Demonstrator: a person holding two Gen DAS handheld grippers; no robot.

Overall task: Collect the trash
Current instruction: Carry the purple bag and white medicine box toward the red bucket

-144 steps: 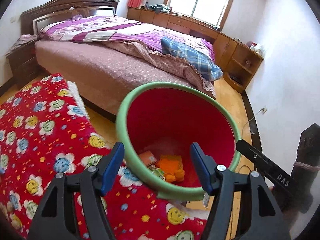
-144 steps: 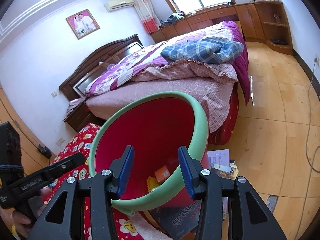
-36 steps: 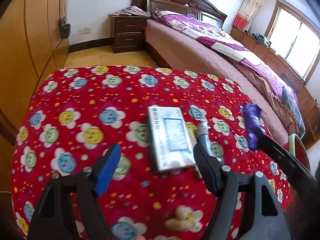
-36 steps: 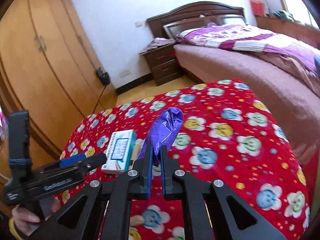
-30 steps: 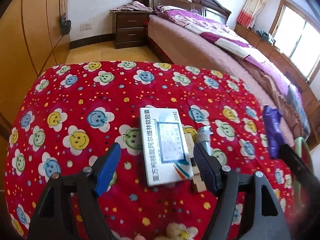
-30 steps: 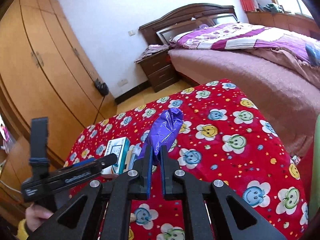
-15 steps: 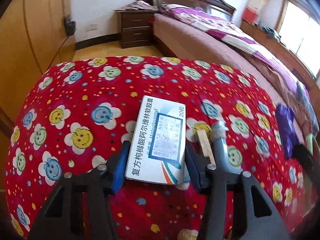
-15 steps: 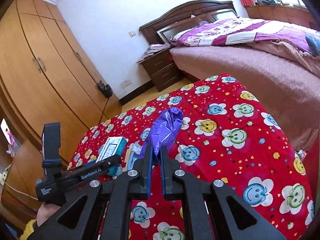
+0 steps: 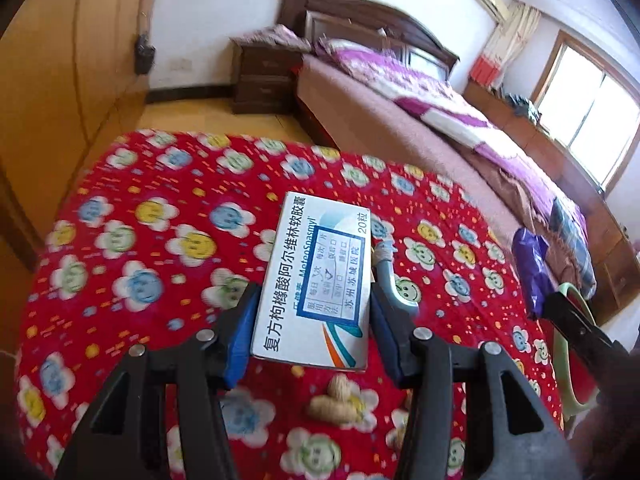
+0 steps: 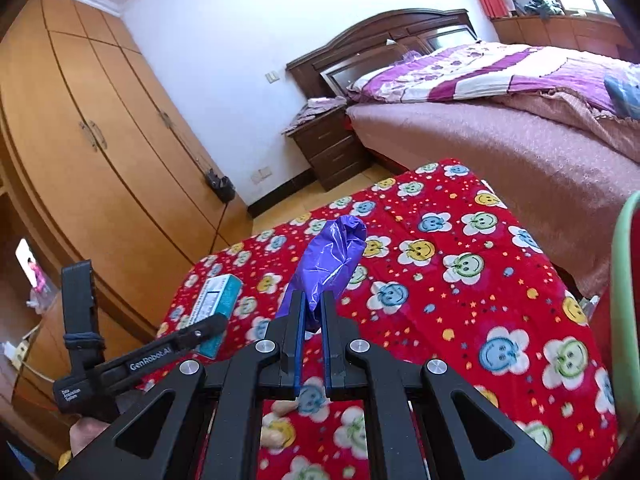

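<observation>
Since a second ago the left gripper point(image 9: 312, 332) has closed its jaws on the medicine box point(image 9: 320, 276) and lifted it off the red worktop point(image 9: 140, 220); right gripper point(image 10: 311, 344) clamps a purple wrapper point(image 10: 332, 256); next, probably, carrying both to the green-rimmed bin point(image 10: 624, 280).

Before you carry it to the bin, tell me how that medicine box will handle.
The medicine box is flat-sided cardboard, probably light and stiff. The left gripper clamps its near end only, so it may tilt. Hard squeezing could dent it.
</observation>
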